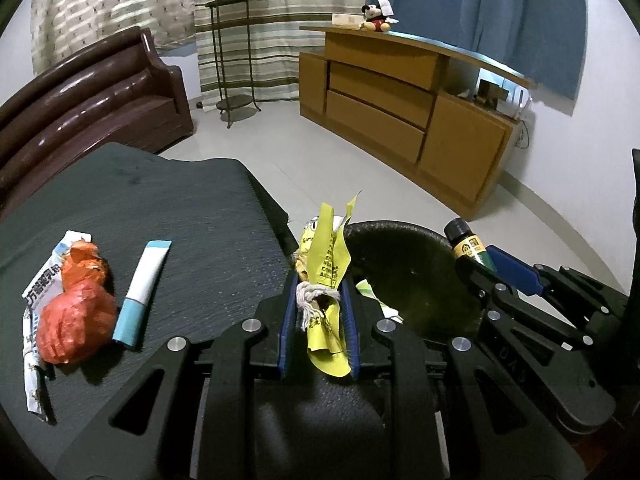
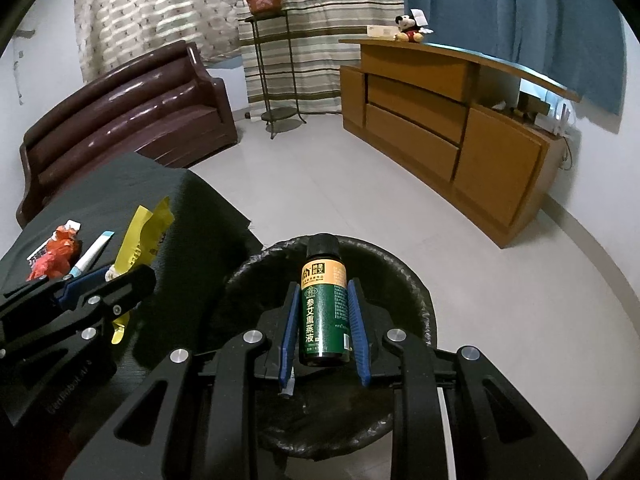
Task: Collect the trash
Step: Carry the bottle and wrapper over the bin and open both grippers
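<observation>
My left gripper is shut on a crumpled yellow wrapper with a knot of white string, held at the table's right edge beside the black-lined trash bin. My right gripper is shut on a small green bottle with a black cap, held over the trash bin. The bottle also shows in the left wrist view. On the dark table lie a white and blue tube, crumpled orange plastic and a white printed wrapper.
A brown leather sofa stands behind the table. A metal plant stand is at the back. A wooden cabinet runs along the right wall. Pale floor lies between the table and the cabinet.
</observation>
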